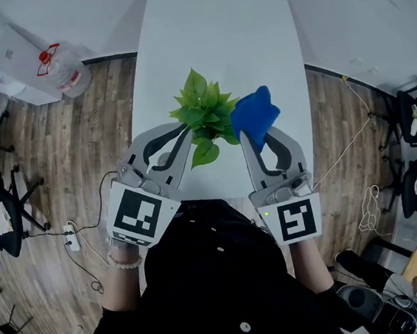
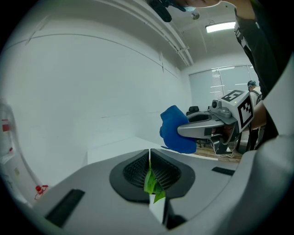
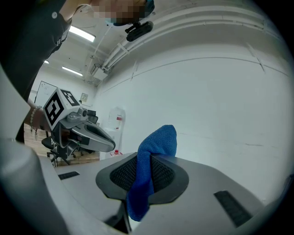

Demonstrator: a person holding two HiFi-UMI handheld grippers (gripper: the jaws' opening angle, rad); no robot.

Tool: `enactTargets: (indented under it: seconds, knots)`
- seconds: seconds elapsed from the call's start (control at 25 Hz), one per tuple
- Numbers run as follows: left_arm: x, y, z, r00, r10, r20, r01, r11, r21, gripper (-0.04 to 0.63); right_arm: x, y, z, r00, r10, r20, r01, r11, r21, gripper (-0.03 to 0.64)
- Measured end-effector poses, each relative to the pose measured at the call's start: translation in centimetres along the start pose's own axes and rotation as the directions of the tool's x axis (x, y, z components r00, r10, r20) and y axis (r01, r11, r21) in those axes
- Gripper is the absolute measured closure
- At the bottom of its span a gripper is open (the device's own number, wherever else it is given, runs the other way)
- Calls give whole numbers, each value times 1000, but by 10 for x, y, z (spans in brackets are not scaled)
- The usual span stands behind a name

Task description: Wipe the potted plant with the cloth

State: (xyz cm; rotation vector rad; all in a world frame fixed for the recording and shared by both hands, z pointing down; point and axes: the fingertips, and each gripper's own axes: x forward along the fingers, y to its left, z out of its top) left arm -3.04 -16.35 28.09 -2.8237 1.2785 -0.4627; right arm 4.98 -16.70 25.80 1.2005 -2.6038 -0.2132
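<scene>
Head view, steeply down: green leafy potted plant [image 1: 204, 111] standing at the near end of the long white table [image 1: 210, 36], close to the person's body, pot itself not to be made out under the foliage. Left gripper [image 1: 187, 133] reaching in from the plant's left, pressed together on a single green leaf [image 2: 151, 181], borne out in the left gripper view by the leaf wedged in the slit between the ribbed pads [image 2: 138, 172]. Right gripper [image 1: 260, 146] coming in from the plant's right, clamped on a crumpled blue microfibre cloth [image 1: 255, 115], one wad bulging past the tips and a tail hanging below in the right gripper view. Both pointing away from the person, roughly parallel, foliage between them. Cloth wad just beside the rightmost leaves, touching or barely apart; cannot tell which. Pinched leaf lying leftward from the cloth, across the crown of the plant, long axis probably running from the stem out toward the left gripper's tips. Likely next: carrying the cloth sideways to the left, onto that stretched leaf, then stroking along its length. Right hand nearer the work and the one to travel; left only steadying.
</scene>
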Motion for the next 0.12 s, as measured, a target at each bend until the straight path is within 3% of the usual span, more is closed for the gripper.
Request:
enactTargets:
  seconds: [0.12]
  knots:
    - [1, 0, -1, 1000, -10, 5, 10, 1000, 22, 572, 1, 1, -1, 1000, 3, -3, -3, 1000, 1, 532]
